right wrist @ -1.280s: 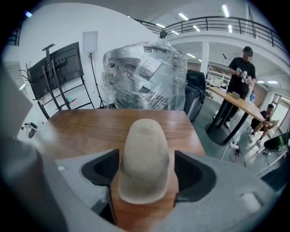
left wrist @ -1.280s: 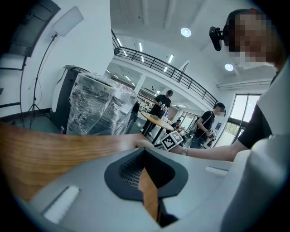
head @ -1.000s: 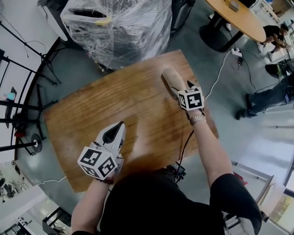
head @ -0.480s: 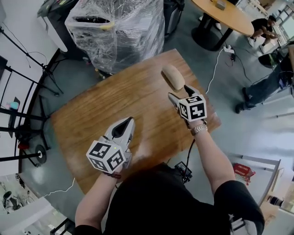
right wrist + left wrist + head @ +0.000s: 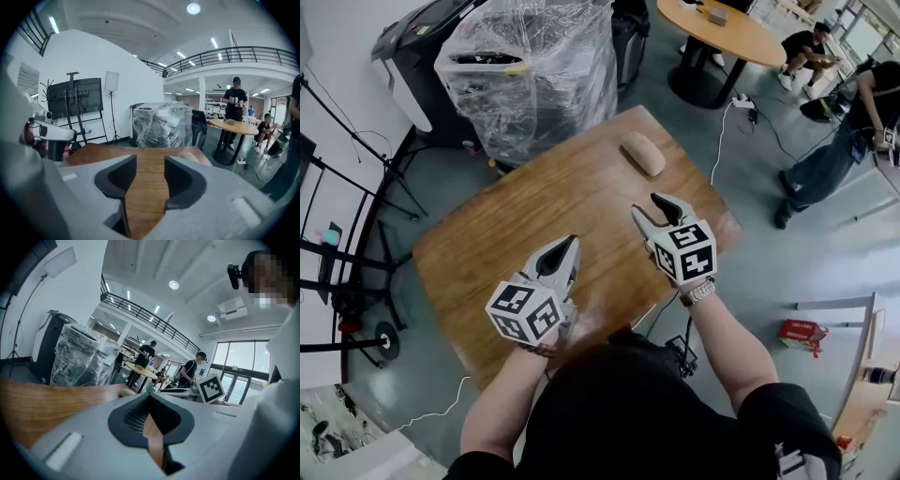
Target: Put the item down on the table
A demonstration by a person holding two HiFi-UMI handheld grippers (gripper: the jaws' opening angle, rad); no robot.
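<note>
Tan oblong item (image 5: 642, 153): flat on the wooden table (image 5: 487, 244), close to its far right corner, touched by neither gripper.

Right gripper (image 5: 647, 208): over the table's right edge, nearer the person than the item and well apart from it; jaws part-way and closing, only bare wood between them.

Left gripper (image 5: 566, 247): over the near edge of the table, jaws together, nothing held.

Step in hand, by judgement: set-down done, release complete, item at rest.

Next move, by judgement: no further grip called for; grippers to be kept off the far right corner, so as not to nudge the item toward the edge.
</note>
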